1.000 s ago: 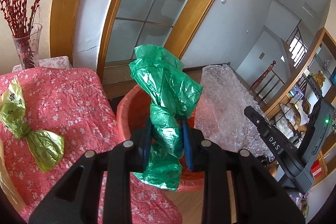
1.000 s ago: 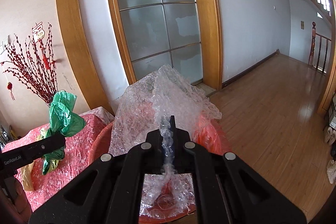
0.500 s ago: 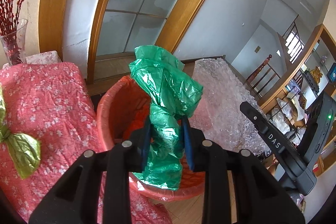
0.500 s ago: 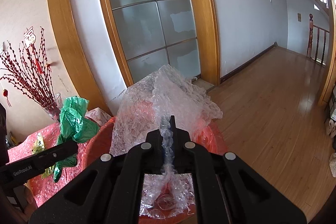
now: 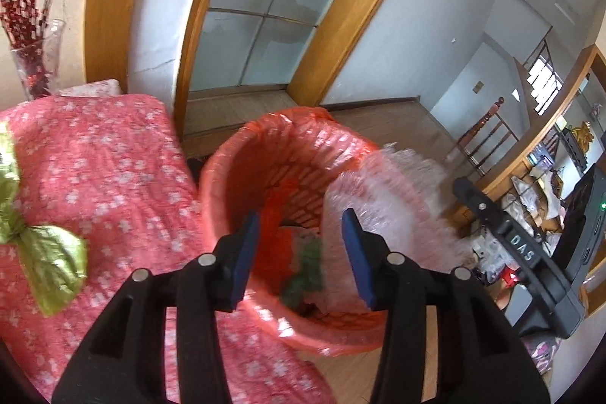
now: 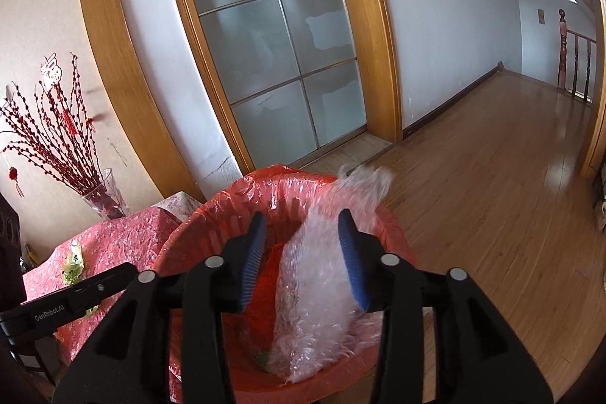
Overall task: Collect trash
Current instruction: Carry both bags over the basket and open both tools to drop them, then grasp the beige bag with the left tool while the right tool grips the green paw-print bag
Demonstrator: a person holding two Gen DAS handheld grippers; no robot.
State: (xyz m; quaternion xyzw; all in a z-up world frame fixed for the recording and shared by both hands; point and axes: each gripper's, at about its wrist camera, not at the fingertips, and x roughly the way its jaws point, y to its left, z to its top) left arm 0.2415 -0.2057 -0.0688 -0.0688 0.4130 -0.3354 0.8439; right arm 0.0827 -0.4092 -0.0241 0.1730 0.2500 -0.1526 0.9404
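A red bin lined with an orange bag [image 5: 242, 173] [image 6: 212, 214] stands beside the table. My left gripper [image 5: 301, 245] is open and empty above its mouth. The green plastic bag [image 5: 308, 271] lies blurred down inside the bin. My right gripper [image 6: 301, 250] is open above the bin too. The bubble wrap [image 6: 314, 294] [image 5: 386, 214] drops between and below its fingers into the bin, one end still sticking above the rim. A yellow-green wrapper [image 5: 45, 256] [image 6: 74, 262] lies on the table to the left.
A table with a pink flowered cloth [image 5: 106, 169] is left of the bin. A glass vase of red branches [image 6: 102, 199] stands at its far corner. A wood-framed glass door [image 6: 272, 36] is behind. Wooden floor [image 6: 492, 177] spreads to the right.
Both grippers have opened. The green bag has fallen from the left gripper into the bin. The bubble wrap has been let go by the right gripper and is falling in.
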